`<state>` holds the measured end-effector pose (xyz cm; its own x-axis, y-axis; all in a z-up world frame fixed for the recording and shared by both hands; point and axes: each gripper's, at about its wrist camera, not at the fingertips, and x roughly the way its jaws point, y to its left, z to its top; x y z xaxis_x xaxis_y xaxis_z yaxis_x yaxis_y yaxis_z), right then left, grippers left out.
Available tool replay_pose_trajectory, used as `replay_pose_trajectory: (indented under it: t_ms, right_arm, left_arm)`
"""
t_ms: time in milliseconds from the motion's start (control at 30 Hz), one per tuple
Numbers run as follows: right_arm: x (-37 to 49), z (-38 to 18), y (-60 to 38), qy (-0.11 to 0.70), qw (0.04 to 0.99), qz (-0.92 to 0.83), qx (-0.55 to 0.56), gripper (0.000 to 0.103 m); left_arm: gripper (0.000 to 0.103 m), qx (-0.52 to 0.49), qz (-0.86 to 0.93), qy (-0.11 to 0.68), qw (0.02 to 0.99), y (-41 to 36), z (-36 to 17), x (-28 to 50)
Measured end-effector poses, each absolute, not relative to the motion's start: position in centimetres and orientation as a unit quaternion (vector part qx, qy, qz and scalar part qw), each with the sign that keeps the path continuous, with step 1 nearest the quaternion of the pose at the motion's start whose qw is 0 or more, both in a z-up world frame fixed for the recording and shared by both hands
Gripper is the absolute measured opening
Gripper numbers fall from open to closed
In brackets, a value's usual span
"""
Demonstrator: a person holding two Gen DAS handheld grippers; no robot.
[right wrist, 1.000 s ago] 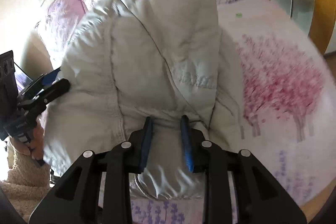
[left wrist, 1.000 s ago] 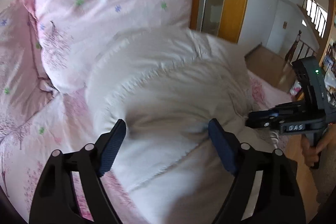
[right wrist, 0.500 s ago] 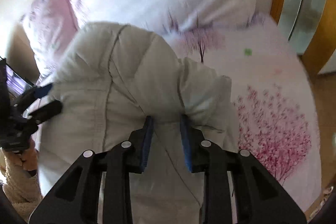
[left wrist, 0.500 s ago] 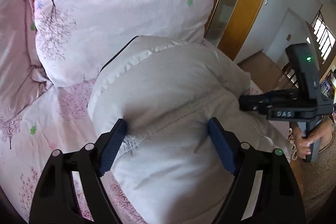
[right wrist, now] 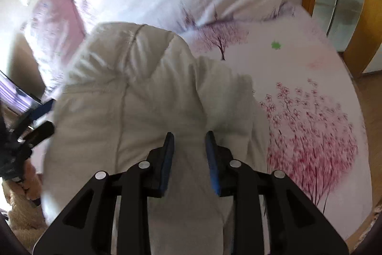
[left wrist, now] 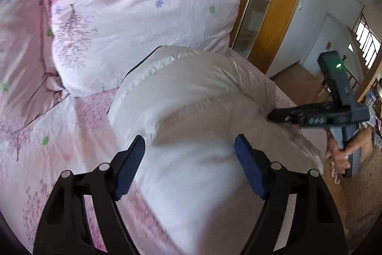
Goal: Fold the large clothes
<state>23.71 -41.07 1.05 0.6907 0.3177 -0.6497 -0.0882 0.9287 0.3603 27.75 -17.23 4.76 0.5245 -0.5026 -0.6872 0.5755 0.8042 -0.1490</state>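
The left gripper (left wrist: 189, 159) has its blue pads spread wide around a thick fold of the white padded jacket (left wrist: 203, 111), pressing into the bulk on both sides after closing in a touch. The right gripper (right wrist: 189, 154) stands much narrower, pinching a gathered ridge of the same jacket after easing open slightly, with fabric still caught between the pads. The jacket lies bunched on the pink bed sheet (right wrist: 310, 87), its far end up against the pillow (left wrist: 143, 16). It looks puffy, soft and light, probably springy and slick, so folds may pop back; stitched seams and the hem seem the surest holds. The left view shows the right tool and the hand (left wrist: 343, 154) holding it at the bed's edge; the right view shows the seam lines and the blossom-printed sheet.
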Motion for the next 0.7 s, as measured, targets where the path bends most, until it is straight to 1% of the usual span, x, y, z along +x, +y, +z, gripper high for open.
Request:
replay_pose_trajectory:
  t_ms: [100, 200, 233, 267, 333, 400, 500, 567, 600, 633, 667, 700]
  right_arm:
    - [19.7, 1.4, -41.1, 0.339, 0.915, 0.14, 0.167, 0.032]
    - [17.8, 0.0, -40.3, 0.344, 0.915, 0.142, 0.155, 0.033]
    - [17.6, -1.0, -40.1, 0.356, 0.913, 0.132, 0.15, 0.033]
    - [18.1, -2.6, -40.0, 0.37, 0.907, 0.129, 0.158, 0.033]
    - [18.8, -4.3, -40.6, 0.37, 0.9, 0.137, 0.185, 0.033]
    - [19.0, -5.1, -41.4, 0.37, 0.891, 0.151, 0.217, 0.033]
    - [18.5, -4.7, -42.1, 0.37, 0.885, 0.156, 0.236, 0.034]
    - [17.6, -3.9, -43.1, 0.362, 0.879, 0.163, 0.263, 0.042]
    - [17.0, -3.4, -44.1, 0.345, 0.875, 0.175, 0.291, 0.061]
    - [16.7, -3.1, -44.9, 0.328, 0.875, 0.178, 0.308, 0.084]
    - [16.3, -2.7, -46.1, 0.31, 0.879, 0.166, 0.321, 0.091]
    - [16.3, -2.6, -46.7, 0.309, 0.88, 0.159, 0.323, 0.093]
  left_arm:
    - [0.077, 0.048, -0.325, 0.375, 0.867, -16.1, 4.6, 25.6]
    - [0.078, 0.056, -0.338, 0.393, 0.853, -16.8, 3.4, 25.3]
    - [0.084, 0.052, -0.343, 0.398, 0.849, -17.1, 2.9, 25.4]
    - [0.086, 0.047, -0.345, 0.4, 0.848, -17.6, 2.3, 25.7]
    - [0.089, 0.053, -0.342, 0.393, 0.852, -18.3, 1.8, 25.8]
    - [0.089, 0.059, -0.336, 0.383, 0.859, -18.5, 1.9, 25.4]
    - [0.087, 0.032, -0.343, 0.383, 0.857, -16.8, 2.6, 25.1]
    - [0.087, 0.003, -0.34, 0.385, 0.858, -15.0, 2.9, 25.5]
    - [0.088, -0.018, -0.336, 0.392, 0.856, -13.8, 3.0, 26.0]
    - [0.089, -0.041, -0.335, 0.403, 0.851, -12.8, 2.7, 26.8]
    - [0.089, -0.067, -0.336, 0.419, 0.841, -12.0, 2.4, 27.6]
    - [0.089, -0.084, -0.338, 0.43, 0.833, -11.6, 2.0, 28.1]
